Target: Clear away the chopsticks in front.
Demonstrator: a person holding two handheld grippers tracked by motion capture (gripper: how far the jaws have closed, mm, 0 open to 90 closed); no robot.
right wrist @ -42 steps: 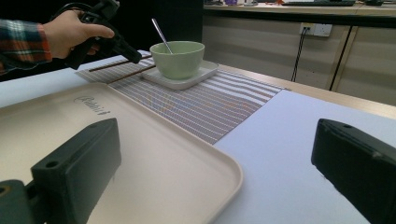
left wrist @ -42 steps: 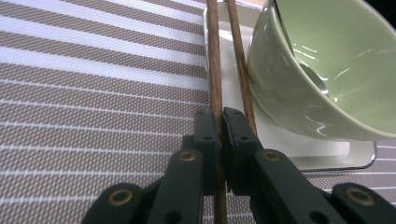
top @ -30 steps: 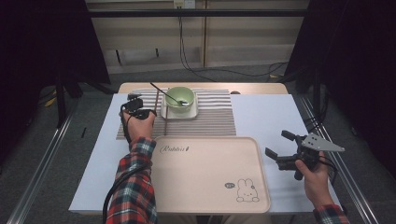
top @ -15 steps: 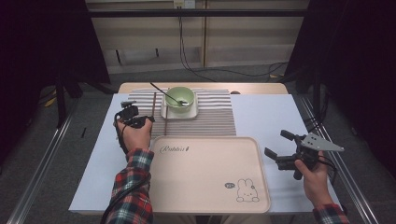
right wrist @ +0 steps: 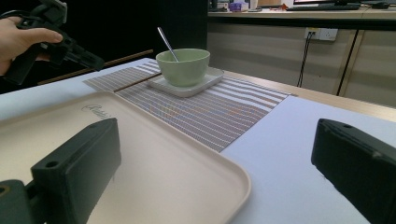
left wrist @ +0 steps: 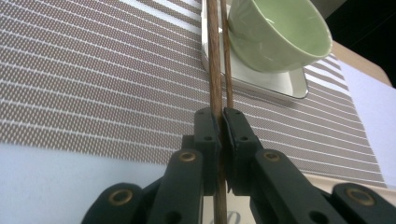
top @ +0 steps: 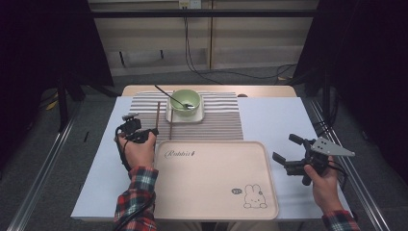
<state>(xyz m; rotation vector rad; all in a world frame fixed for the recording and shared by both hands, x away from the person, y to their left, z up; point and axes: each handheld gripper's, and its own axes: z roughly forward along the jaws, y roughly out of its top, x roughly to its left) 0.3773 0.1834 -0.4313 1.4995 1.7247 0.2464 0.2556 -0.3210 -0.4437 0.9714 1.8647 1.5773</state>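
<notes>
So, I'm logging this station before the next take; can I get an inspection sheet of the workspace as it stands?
Surface: table under a pale sheet, with a striped placemat at the far side.
Job's things: one chopstick clamped in the left gripper; a second chopstick lies on the mat beside the white dish; green bowl on that dish with a spoon in it; beige tray empty, near the person.
Clutter: nothing seen.
Grippers: left gripper shut on the chopstick; right gripper open, holding nothing, right of the tray.
Cables: black cable trails from the left gripper; more cables on the floor beyond.
Surroundings: dark curtains, pale back wall.
</notes>
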